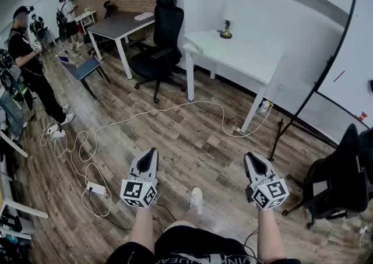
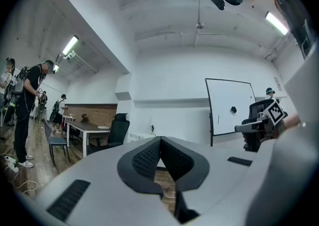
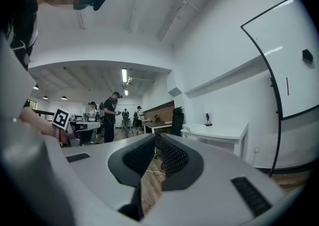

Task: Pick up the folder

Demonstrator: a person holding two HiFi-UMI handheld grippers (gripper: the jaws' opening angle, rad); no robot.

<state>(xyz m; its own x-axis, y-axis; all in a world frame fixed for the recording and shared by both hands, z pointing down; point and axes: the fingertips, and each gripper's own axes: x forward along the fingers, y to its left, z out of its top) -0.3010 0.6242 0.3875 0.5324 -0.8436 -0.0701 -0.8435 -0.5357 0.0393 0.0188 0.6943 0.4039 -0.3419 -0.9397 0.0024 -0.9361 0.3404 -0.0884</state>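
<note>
Wooden floor lies between the person and the white desk [image 1: 245, 59], and both grippers are held out level toward that desk, well short of it. The left gripper [image 1: 152, 152] has its jaws pressed together with nothing between them; so does the right gripper [image 1: 251, 157]. Each gripper's own view shows the ribbed pads meeting on empty air.

I can't pick out a folder for certain. The likeliest candidate is a pale flat thing [image 1: 193, 48] on the desk's end next to the black office chair [image 1: 166, 30], well apart from the small dark ornament [image 1: 225, 30] at the desk's back edge. It is too small to tell its long axis.

If that is the folder, it lies straight ahead of the jaws and far off, roughly between the two grippers' lines. Neither hand looks clearly nearer, so I'd guess a walk up to the desk comes first, then jaws opened.
</note>
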